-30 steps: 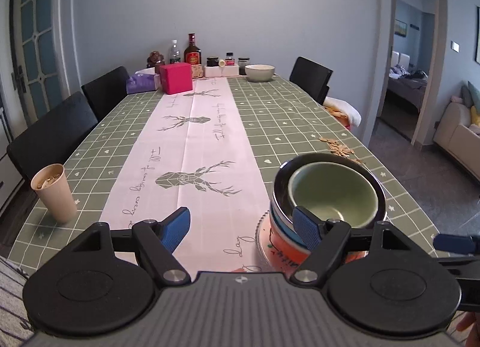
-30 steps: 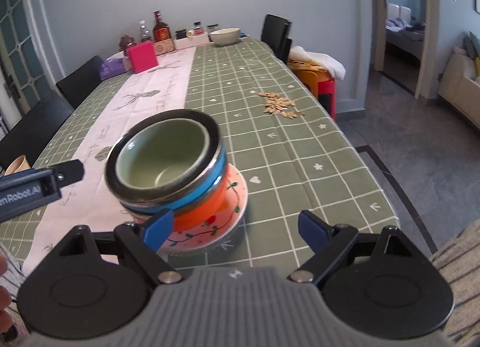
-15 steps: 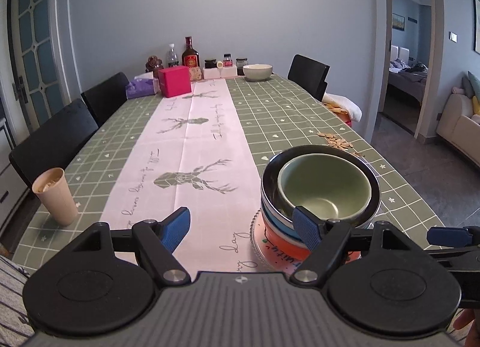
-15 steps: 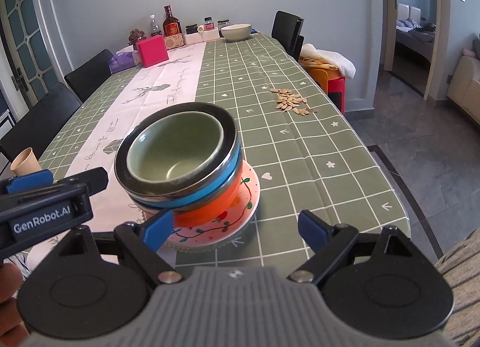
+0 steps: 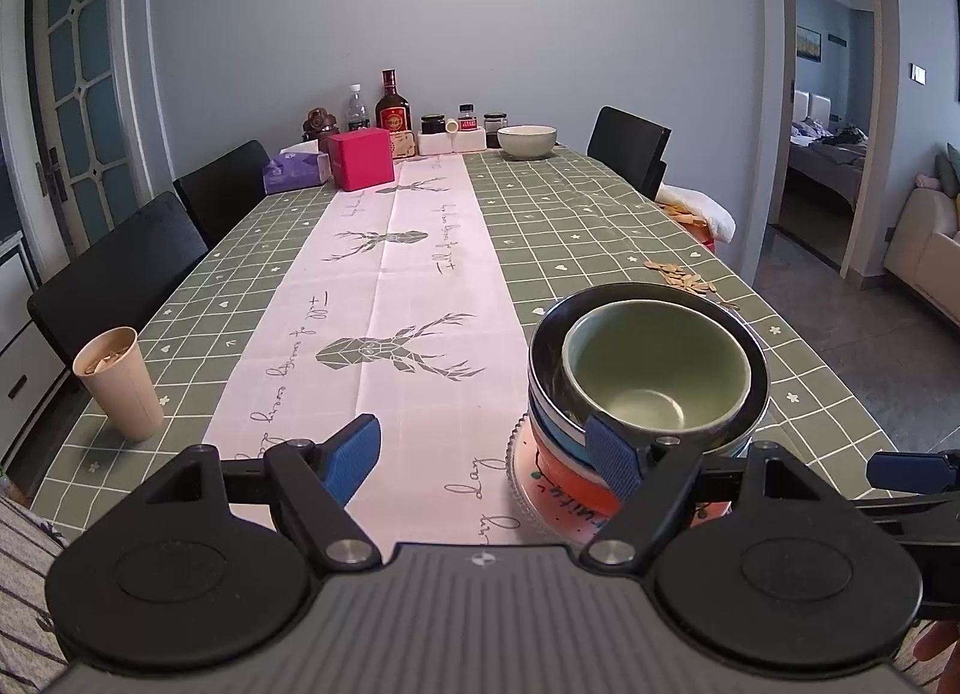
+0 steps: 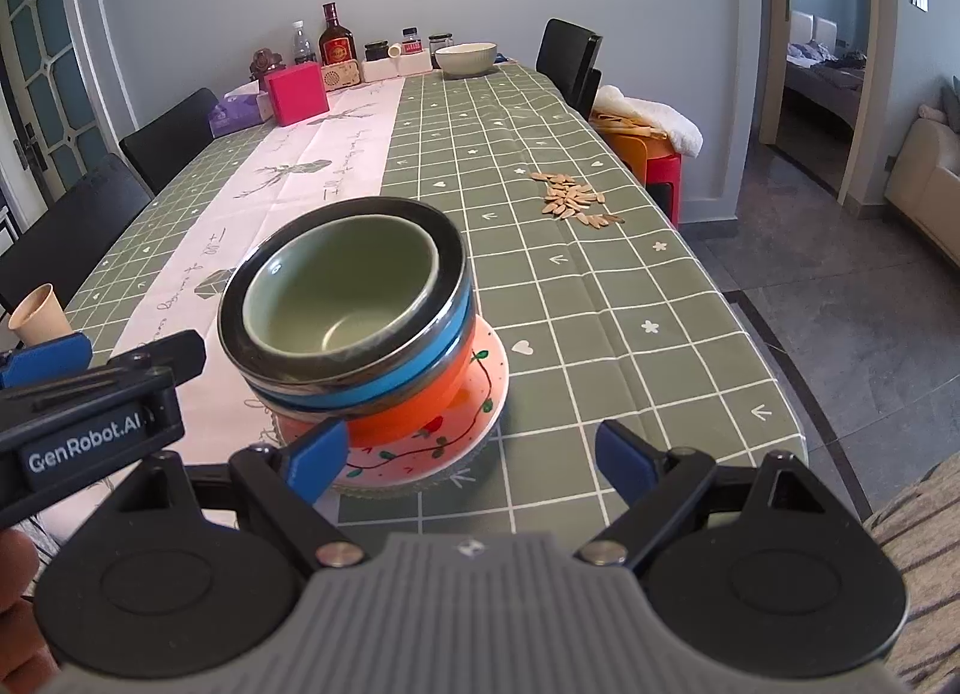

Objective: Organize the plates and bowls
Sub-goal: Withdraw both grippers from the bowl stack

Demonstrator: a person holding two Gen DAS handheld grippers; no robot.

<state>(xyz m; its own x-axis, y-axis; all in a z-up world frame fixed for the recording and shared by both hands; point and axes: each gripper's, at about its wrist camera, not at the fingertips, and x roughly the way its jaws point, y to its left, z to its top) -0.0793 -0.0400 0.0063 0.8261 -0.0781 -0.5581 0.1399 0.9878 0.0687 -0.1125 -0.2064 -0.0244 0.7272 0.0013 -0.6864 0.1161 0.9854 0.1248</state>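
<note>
Several nested bowls (image 6: 345,298) sat on a patterned plate (image 6: 432,454), ahead of both tongs; the right gripper (image 6: 468,454) gaped wide, empty, its left pad just before the plate; the left gripper (image 5: 486,457) stood wide, its right pad against the stack's near side.

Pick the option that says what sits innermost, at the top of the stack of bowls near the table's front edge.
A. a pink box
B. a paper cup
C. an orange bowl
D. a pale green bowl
D: the pale green bowl nests inside the dark-rimmed bowl, above the blue bowl, the orange bowl and the patterned plate.
</note>
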